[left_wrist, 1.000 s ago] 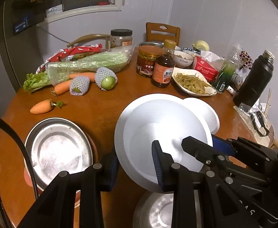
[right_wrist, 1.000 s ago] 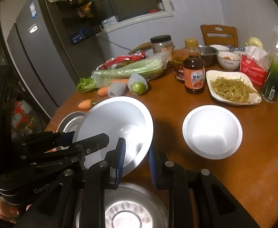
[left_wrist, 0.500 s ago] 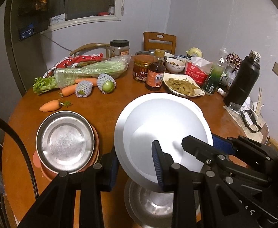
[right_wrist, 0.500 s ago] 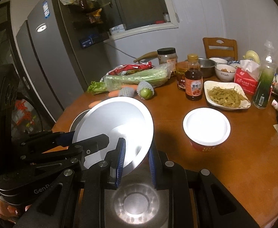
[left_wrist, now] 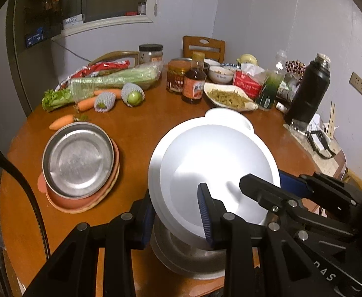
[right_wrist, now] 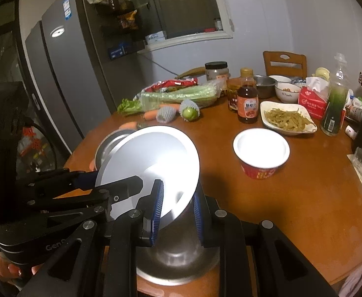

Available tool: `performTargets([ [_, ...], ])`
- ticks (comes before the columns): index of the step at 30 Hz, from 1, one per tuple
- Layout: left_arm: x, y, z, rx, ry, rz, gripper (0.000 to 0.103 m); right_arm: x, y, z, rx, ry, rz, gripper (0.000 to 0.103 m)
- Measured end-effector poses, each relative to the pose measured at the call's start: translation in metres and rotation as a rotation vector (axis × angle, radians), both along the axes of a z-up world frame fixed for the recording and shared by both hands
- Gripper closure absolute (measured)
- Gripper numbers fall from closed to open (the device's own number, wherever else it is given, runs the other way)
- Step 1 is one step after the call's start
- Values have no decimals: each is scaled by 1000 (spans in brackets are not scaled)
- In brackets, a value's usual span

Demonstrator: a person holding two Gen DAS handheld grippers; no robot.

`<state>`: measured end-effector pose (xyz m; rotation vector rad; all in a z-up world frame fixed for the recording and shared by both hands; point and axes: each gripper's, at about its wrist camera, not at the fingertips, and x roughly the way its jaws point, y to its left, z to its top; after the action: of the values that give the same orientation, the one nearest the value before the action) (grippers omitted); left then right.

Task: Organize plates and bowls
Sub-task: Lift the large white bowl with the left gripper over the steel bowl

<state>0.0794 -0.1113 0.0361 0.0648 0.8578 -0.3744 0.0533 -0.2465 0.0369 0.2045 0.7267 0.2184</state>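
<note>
A white bowl hangs tilted over the near part of the round table. Both grippers are shut on its rim. My left gripper pinches the near edge, one finger inside and one outside. My right gripper clamps the right edge. In the right wrist view the white bowl is between my right gripper's blue pads, and my left gripper holds its left side. Directly under it sits a steel bowl, also seen as the steel bowl in the left wrist view.
A steel plate rests on orange plates at the left. A red paper bowl stands mid-table. Carrots, celery, jars, a sauce bottle, a dish of food, a black flask and a hand crowd the rest.
Both grippers have carried the white bowl back toward the near table edge. The steel bowl underneath has come fully into view, and the red paper bowl now stands farther away.
</note>
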Motion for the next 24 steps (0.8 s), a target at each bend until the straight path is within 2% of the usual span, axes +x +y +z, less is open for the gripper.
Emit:
performTargets([
  [14,-6,-10,-44,39,93,-3,71,-11,-4,-44,-11,105,17,78],
  [24,-1,-11,-59,43,124,2,71,-6,-4,-63,-31,137,5,77],
])
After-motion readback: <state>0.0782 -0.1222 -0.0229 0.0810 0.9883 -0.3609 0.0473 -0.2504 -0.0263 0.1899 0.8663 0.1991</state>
